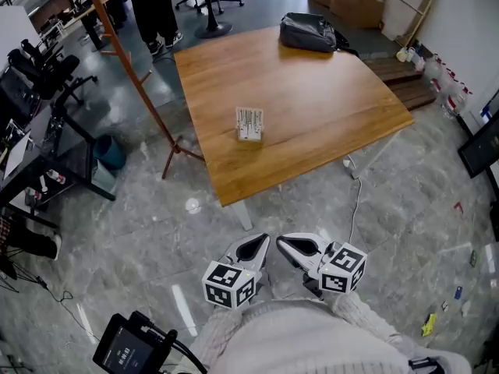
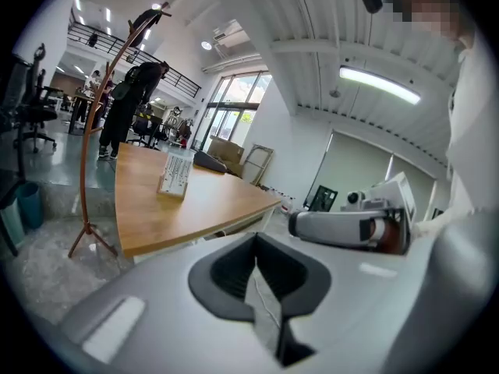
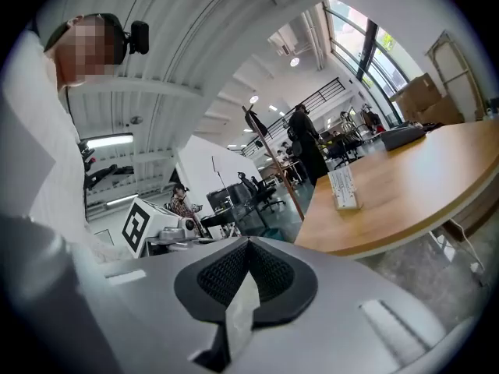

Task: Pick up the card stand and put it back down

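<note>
The card stand [image 1: 249, 124] stands upright on the table [image 1: 327, 92], well apart from both grippers; left gripper [image 1: 251, 249] and right gripper [image 1: 299, 247] are closed, empty; it looks light, stiff, easily tipped; a low pinch across its thin faces seems best

The card stand [image 1: 249, 124] sits on the table [image 1: 327, 100]; left tool [image 1: 257, 248] and right tool [image 1: 292, 245] hover well short.

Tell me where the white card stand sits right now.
In the head view, the white card stand stands on the square wooden table, left of centre, well apart from the black bag at the far edge.
</note>
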